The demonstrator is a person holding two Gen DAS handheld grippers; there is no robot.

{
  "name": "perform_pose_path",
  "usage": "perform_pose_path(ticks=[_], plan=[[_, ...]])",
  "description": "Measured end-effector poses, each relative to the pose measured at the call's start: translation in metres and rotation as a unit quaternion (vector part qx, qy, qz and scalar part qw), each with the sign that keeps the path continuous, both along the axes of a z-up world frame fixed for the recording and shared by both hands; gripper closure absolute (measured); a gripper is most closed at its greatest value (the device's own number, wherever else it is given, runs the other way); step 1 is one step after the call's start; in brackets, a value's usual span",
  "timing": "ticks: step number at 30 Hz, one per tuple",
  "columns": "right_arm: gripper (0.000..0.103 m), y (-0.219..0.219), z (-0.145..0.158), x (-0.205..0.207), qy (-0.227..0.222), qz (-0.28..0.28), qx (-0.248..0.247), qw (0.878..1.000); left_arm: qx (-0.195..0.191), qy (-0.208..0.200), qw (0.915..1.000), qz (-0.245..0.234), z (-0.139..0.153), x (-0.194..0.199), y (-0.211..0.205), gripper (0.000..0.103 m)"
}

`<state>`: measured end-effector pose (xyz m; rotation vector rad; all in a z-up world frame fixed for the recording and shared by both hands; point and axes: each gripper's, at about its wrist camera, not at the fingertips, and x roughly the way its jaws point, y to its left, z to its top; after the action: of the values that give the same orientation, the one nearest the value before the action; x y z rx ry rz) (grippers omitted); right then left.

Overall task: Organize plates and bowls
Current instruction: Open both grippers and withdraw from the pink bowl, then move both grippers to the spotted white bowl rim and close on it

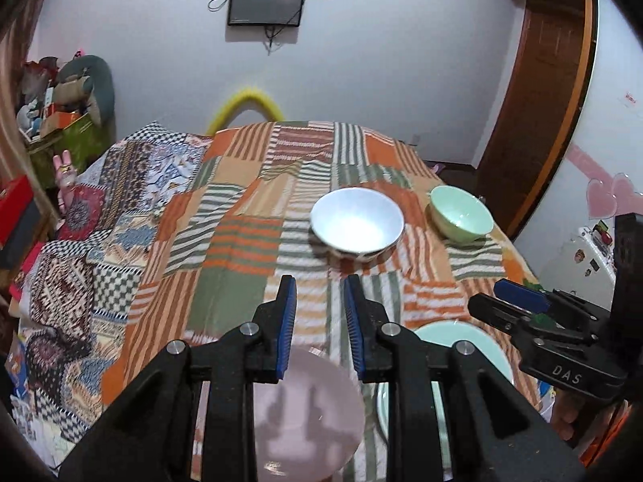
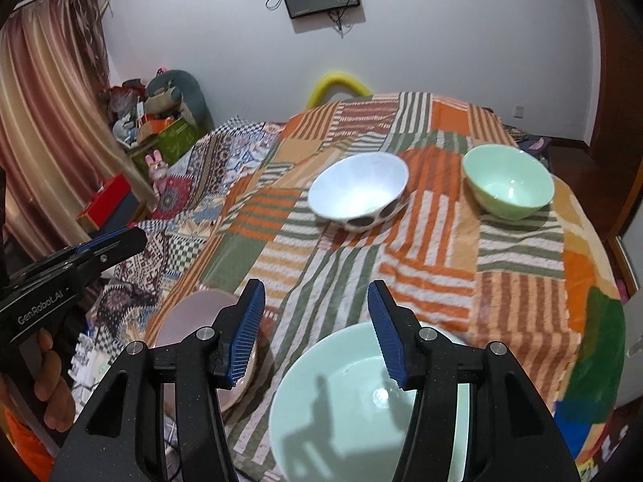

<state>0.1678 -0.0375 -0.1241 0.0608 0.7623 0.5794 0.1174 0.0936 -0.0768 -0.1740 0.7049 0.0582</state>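
Four dishes on quilt (image 2: 442,265): white bowl (image 2: 357,188) and green bowl (image 2: 508,184) far, pink plate (image 1: 309,413) and mint plate (image 2: 361,401) near. Likely glazed: stiff, slick, breakable; take by rim. Left gripper (image 1: 319,297) narrowly spread, empty; right gripper (image 2: 317,301) spread, empty.

The left gripper (image 1: 320,297), empty and slightly parted, hangs above a pink plate (image 1: 309,413), facing a white bowl (image 1: 357,221).

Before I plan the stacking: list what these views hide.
- Pink plate: left wrist view, near part behind the left gripper; bottom edge crops it.
- Pale green plate: right wrist view, right side behind the right gripper.
- White bowl: outside pattern mostly hidden.
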Motion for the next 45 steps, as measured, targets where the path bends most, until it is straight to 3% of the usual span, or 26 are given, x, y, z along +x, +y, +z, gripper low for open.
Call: perform_pose_path(ticks=[10,15,30,39,43,45], plan=[[0.053,-0.018,0.015,0.049,-0.021,-0.032,0.001,0.999,0.003,0.018,0.9997,-0.016,-0.007,0.073,-0.004,0.071],[0.053,-0.018,0.013,0.074,-0.019,-0.041,-0.005,0.999,-0.003,0.030,0.9993,-0.021,-0.018,0.109,-0.002,0.056],[0.053,0.002,-0.013,0.145,0.019,-0.033,-0.026,0.999,-0.037,0.111,0.9931,-0.005,-0.086,0.199,0.024,0.055],[0.053,0.013,-0.044,0.176,0.063,-0.023,-0.045,0.997,-0.047,0.135,0.9898,-0.006,-0.120,0.227,0.030,0.056],[0.056,0.018,-0.052,0.185,0.075,-0.022,-0.048,0.996,-0.053,0.139,0.9889,0.002,-0.130,0.235,0.035,0.067],[0.064,0.021,-0.057,0.190,0.083,-0.018,-0.052,0.995,-0.063,0.142,0.9878,0.004,-0.135,0.239,0.038,0.070]])
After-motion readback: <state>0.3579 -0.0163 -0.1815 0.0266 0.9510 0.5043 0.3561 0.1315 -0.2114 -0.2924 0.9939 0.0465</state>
